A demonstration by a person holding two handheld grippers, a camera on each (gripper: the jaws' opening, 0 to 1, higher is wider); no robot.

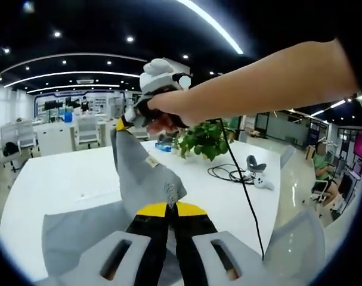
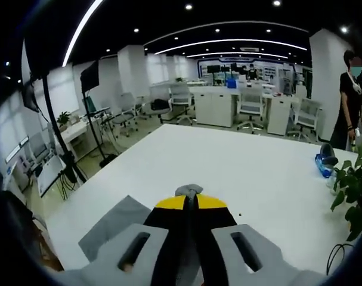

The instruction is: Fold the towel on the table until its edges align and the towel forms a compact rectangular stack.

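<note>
Left tongs point(image 1: 171, 210): the jaws are pressed together on a corner of the grey towel point(image 1: 142, 173), the cloth bunching just above the yellow tips. The pinch keeps this corner under control while the cloth is lifted.

Right tongs, own view point(image 2: 192, 199): closed tight, with a small tuft of grey cloth poking up between the yellow tips; a second corner is pinned here.

Towel: partly raised off the white tabletop point(image 1: 61, 179). In the left gripper view a taut band of it runs up from the left tongs to the right tongs point(image 1: 122, 123), held higher by the person's hand point(image 1: 163, 110). The rest hangs and spreads low on both sides of the left tongs; in the right gripper view a grey flap point(image 2: 112, 229) lies on the tabletop left of the jaws.

Why held so: two corners gripped at different heights stretch one edge straight, which I judge prepares it to be carried over and laid on the opposite edge.

Stage: early, no tidy rectangle has formed yet.

Beyond the towel: a potted plant point(image 1: 203, 140), a black cable point(image 1: 228, 174) and a small white device point(image 1: 258, 173) sit farther back, well apart from the cloth, so the fold has room.

Background: office desks and chairs; a standing person point(image 2: 350, 101) at the far right.
</note>
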